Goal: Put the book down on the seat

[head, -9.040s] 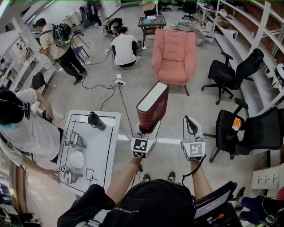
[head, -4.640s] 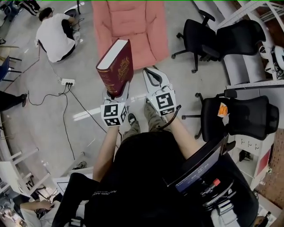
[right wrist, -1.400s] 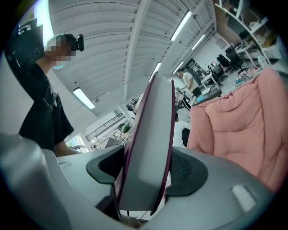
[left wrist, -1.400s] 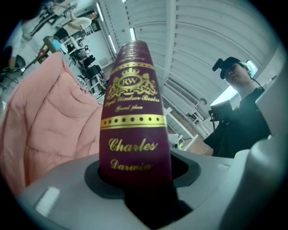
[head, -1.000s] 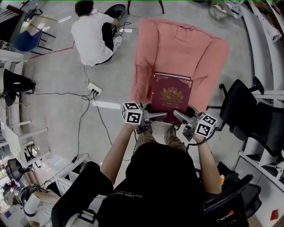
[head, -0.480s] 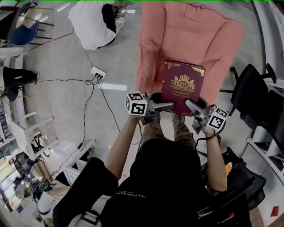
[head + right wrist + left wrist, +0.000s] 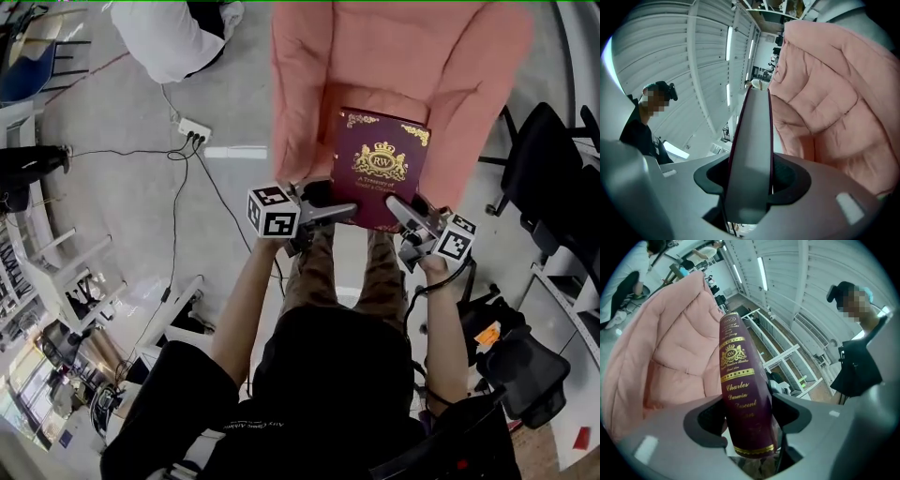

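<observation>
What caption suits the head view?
Left gripper and right gripper, its jaws just closing, grip maroon book over pink armchair.

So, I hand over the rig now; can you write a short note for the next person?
Left gripper: shut on the book, at its spine.
Right gripper: shut on the page edge; its jaws have just been closing.
Book: flat, cover up, over the front of the pink armchair's seat.
Done: book brought to the armchair.
Left: lower it onto the seat, open both grippers.
</observation>
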### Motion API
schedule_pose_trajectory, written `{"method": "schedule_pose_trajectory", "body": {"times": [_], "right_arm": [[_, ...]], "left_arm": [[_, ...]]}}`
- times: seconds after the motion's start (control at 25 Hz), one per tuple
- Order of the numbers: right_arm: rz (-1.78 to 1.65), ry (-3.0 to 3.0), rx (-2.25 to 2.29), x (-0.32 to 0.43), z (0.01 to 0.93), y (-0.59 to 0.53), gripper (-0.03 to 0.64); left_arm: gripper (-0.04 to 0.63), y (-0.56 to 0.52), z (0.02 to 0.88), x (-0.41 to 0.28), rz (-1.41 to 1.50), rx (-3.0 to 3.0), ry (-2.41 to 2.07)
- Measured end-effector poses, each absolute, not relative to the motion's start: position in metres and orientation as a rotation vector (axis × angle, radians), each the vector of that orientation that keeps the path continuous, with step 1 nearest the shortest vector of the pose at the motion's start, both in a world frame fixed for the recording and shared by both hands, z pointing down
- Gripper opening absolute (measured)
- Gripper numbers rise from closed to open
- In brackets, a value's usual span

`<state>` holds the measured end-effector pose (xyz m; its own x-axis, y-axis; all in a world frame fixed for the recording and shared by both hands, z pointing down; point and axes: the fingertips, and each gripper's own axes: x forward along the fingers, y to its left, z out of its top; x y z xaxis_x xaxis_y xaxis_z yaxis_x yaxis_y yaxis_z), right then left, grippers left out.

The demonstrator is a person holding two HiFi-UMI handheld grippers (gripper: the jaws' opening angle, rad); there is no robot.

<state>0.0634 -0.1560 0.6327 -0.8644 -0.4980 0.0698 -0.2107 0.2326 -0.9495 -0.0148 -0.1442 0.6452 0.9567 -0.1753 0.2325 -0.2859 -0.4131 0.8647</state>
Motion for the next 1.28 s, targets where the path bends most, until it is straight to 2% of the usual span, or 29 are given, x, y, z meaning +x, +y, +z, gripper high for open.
{"method": "schedule_pose_trajectory", "body": {"times": [0.24,0.32,0.4,0.76,1.28], "right_arm": [[-1.704,2.137,-0.716,0.071,0.692,-0.157,0.241],[-1.724,2.097,-0.749,0.078,0.712,-0.154,0.236],[-1.734,2.064,-0.78,0.085,0.73,-0.151,0.229],[-1.793,1.874,-0.837,0.094,0.806,-0.144,0.225],[-1.751,1.946,-0.816,0.094,0.854,-0.171,0.227]], "left_arm": [[0.288,-0.152,0.701,-0.022,0.191,1.995,-0.398],[0.263,-0.151,0.72,-0.029,0.239,2.006,-0.464],[0.182,-0.149,0.738,-0.034,0.286,2.02,-0.519],[0.091,-0.152,0.792,-0.031,0.35,2.105,-0.705],[0.081,-0.115,0.819,-0.051,0.407,2.107,-0.803]]}}
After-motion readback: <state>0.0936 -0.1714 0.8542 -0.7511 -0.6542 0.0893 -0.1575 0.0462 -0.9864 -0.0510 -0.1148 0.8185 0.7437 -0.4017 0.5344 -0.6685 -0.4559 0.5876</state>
